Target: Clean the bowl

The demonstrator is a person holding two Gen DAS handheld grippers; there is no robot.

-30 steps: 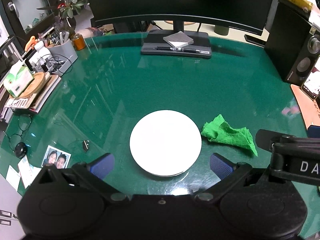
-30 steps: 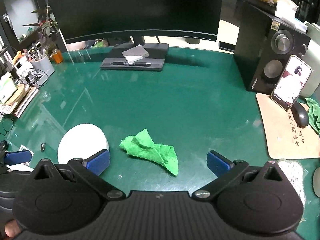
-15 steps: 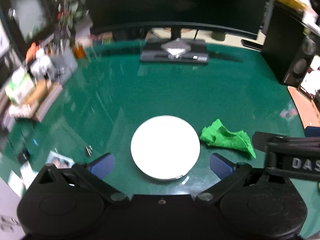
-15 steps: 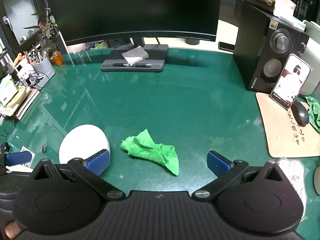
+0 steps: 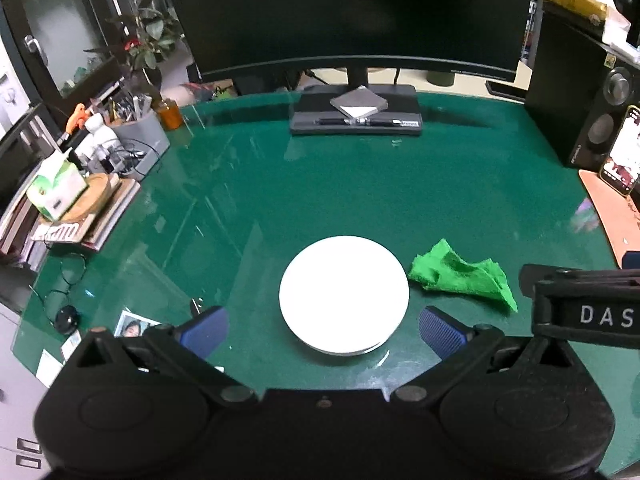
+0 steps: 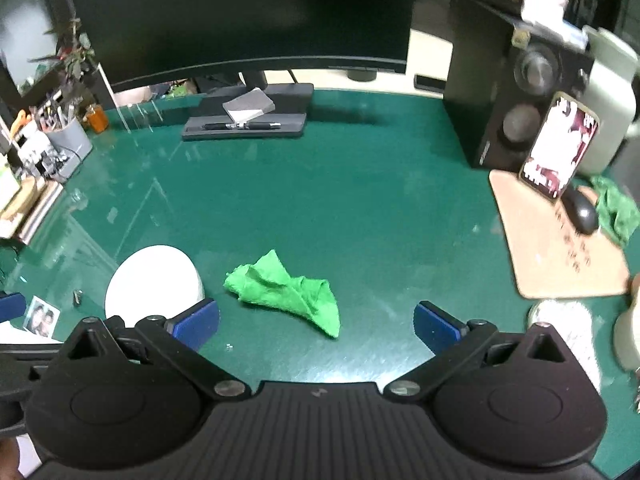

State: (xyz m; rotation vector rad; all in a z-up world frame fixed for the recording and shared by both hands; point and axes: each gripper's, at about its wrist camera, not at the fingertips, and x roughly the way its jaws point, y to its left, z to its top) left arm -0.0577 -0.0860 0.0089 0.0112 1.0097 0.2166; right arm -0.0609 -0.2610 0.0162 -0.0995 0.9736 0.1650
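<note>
Far left on the green tabletop (image 5: 360, 184): stacked books, a tissue box (image 5: 56, 190), a grey pen holder (image 5: 140, 136). Nearer, a small photo (image 5: 132, 326) under the glass. Left tool (image 5: 323, 326) spread wide, empty, blue pads either side of the white bowl (image 5: 344, 300), touching nothing. Bowl resting on the tabletop, centre front. Just beside it to the right, a crumpled green cloth (image 6: 288, 292), apart from the rim. Right tool (image 6: 316, 326) likewise wide open and empty, hovering near the cloth. Far right: speaker (image 6: 520, 96), phone (image 6: 560, 146), mouse (image 6: 582, 212) on a tan mat.
</note>
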